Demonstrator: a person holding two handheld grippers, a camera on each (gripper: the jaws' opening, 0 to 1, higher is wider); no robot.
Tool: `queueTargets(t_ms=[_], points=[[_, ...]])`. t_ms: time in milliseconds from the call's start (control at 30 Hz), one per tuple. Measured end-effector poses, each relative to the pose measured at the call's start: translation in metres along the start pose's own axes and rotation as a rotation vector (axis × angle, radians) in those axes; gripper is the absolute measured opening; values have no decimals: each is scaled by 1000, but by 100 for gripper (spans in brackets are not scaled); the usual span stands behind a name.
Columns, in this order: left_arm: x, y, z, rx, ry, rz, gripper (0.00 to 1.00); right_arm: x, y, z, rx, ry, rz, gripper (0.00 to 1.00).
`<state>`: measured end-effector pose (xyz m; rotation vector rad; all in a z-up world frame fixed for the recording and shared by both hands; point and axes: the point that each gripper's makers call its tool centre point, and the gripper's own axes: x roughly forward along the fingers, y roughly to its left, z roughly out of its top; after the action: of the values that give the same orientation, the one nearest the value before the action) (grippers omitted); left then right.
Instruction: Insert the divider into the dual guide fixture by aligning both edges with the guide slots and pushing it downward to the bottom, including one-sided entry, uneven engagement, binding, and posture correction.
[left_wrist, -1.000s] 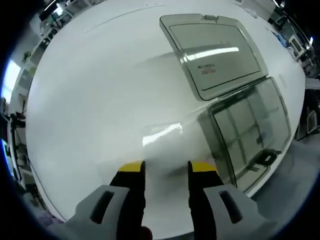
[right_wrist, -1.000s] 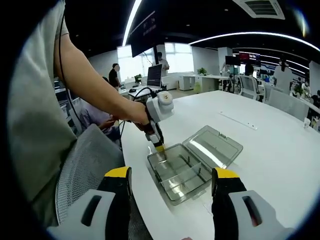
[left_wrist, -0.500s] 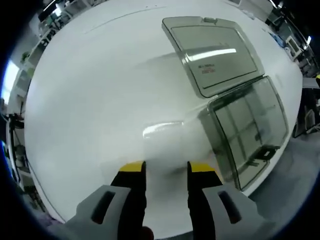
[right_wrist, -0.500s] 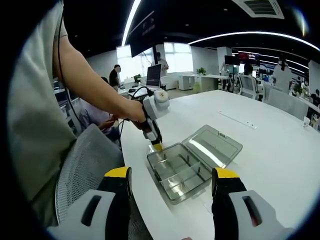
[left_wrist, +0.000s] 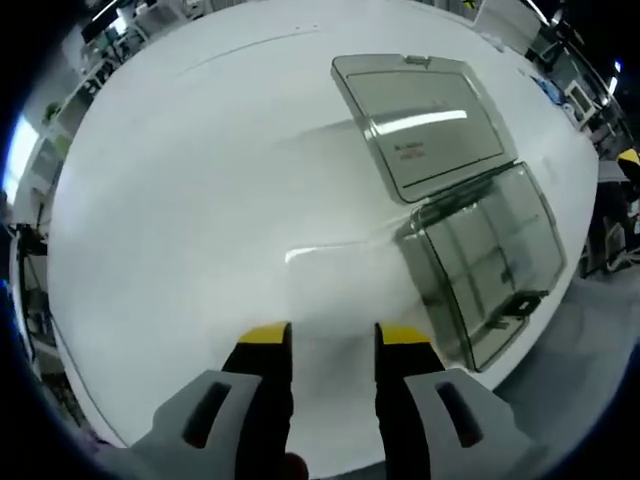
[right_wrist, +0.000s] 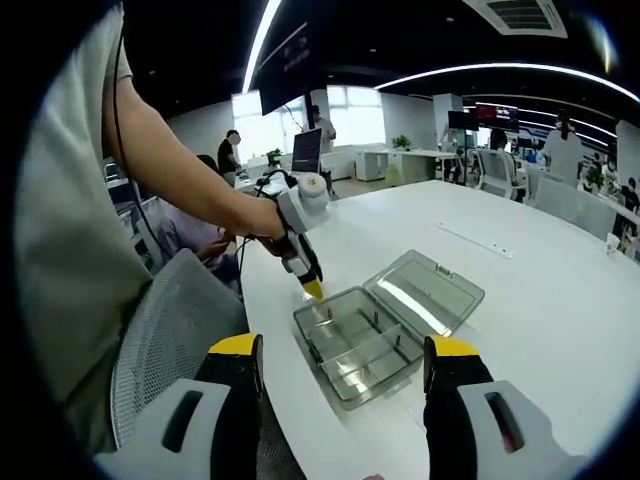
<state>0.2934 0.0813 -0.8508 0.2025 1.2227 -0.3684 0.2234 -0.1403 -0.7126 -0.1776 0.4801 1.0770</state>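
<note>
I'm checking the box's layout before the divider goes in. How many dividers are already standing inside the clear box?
2 visible: one long divider running the length of the clear box, and one short cross divider toward the lid side. Glare could hide others.

open office with ceiling light strips (right_wrist: 520, 72), windows (right_wrist: 350, 112), white desks (right_wrist: 425, 157).

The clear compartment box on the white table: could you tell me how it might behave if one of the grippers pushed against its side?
The clear compartment box looks thin-walled, so probably light and apt to slide on the glossy white table. Its open lid lies flat alongside, so tipping seems unlikely.
</note>
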Motion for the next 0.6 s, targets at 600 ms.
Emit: queueTargets(t_ms=[600], points=[[-18,-7,-1,-12,-80,-51,28,1,2,3,-1,0,7,62]])
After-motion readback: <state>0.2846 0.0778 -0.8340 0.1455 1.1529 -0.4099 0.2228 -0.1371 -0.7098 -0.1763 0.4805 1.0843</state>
